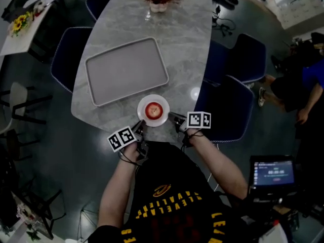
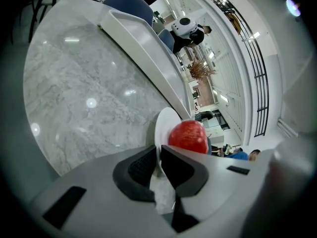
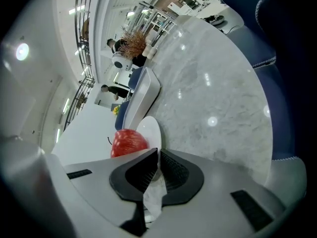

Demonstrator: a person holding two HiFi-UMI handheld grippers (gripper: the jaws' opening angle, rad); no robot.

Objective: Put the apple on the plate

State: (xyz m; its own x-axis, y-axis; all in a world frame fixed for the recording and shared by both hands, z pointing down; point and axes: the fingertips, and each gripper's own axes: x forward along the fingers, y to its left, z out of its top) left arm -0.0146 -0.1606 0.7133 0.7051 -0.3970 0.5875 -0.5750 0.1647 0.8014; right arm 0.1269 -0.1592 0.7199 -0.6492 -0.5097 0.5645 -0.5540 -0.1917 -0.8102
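The apple (image 1: 153, 110) sits on the white plate (image 1: 153, 124) at the marble table's (image 1: 187, 49) near edge, between the left gripper (image 1: 138, 128) and the right gripper (image 1: 174, 119), both pinched narrowly on the plate's rim, and it is round, red and glossy.

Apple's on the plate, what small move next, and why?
Probably lift the plate a little, kept level: the left tongs and right tongs each pinch its rim, one on either side, and the apple sits loose on it, so a tilt could roll it off.

The tray (image 1: 126, 71) stands close behind the plate (image 1: 164, 114); bare tabletop (image 1: 187, 49) lies open to the right.
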